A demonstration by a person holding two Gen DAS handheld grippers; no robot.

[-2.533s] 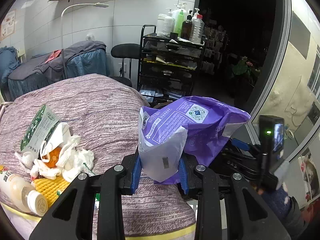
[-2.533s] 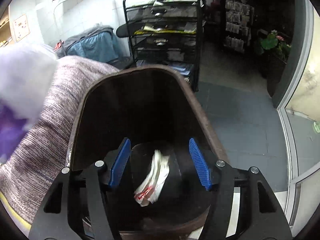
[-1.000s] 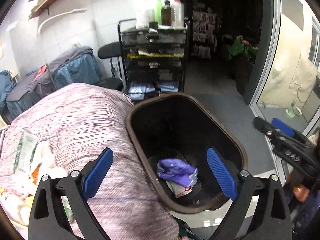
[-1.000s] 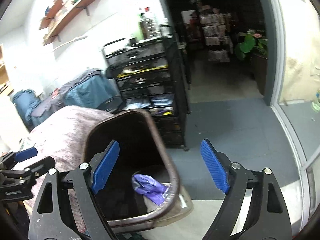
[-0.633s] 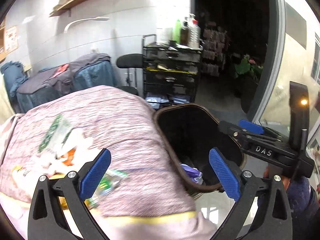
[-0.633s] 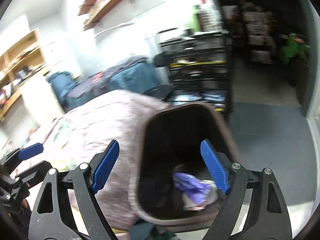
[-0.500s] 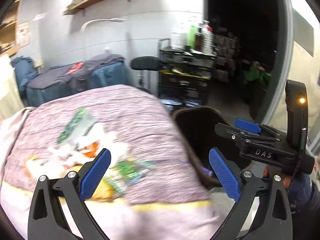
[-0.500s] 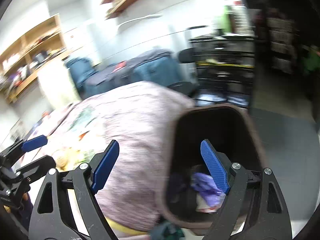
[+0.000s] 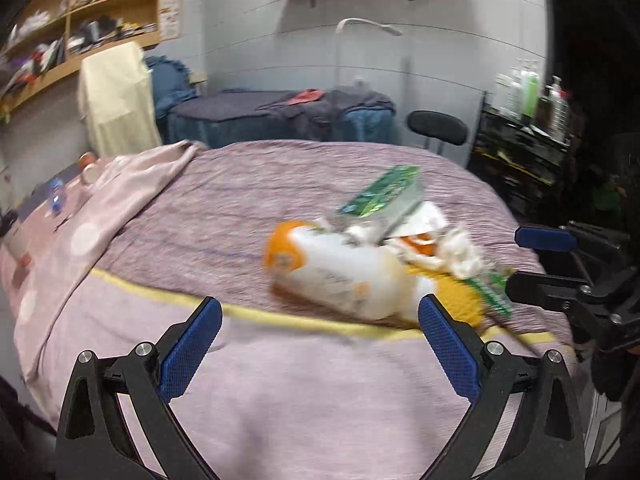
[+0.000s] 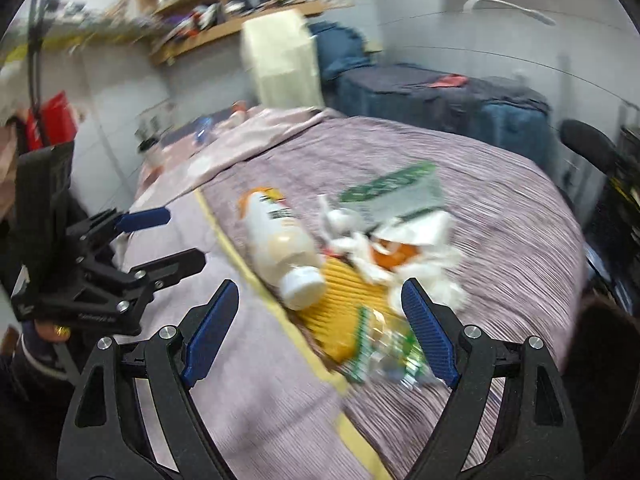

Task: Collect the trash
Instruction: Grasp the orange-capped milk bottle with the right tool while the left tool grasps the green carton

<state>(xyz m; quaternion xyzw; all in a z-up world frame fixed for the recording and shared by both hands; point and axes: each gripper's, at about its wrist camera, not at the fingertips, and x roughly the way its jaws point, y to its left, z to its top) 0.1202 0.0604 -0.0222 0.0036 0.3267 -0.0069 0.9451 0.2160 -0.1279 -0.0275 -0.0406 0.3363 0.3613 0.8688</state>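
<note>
Nearest the cameras, both grippers stand with their blue-padded fingers spread wide and nothing between them. The left gripper (image 9: 318,344) hangs over the pale front edge of the bed (image 9: 280,408), and the right gripper (image 10: 318,334) hangs over the same edge from the other side. Each shows in the other's view: the right one at the right border of the left wrist view, the left one at the left border of the right wrist view.

Just past the fingers, beyond the bedspread's yellow stripe (image 9: 160,294), the trash lies in 1 heap on the purple striped cover. A clear plastic bottle with a green label (image 10: 384,350) lies closest to the right gripper, on a yellow ribbed sheet (image 10: 346,284). Next to it lies a white bottle with an orange base and a white cap (image 10: 280,248), on its side. Behind that sit crumpled white tissues (image 10: 440,264) around something orange (image 10: 394,254), blurred, and a green-and-white packet (image 10: 394,194).

Farther back stand a blue-covered couch (image 9: 260,118), a black stool (image 9: 436,128), and wooden shelves (image 10: 224,12) on the wall.
</note>
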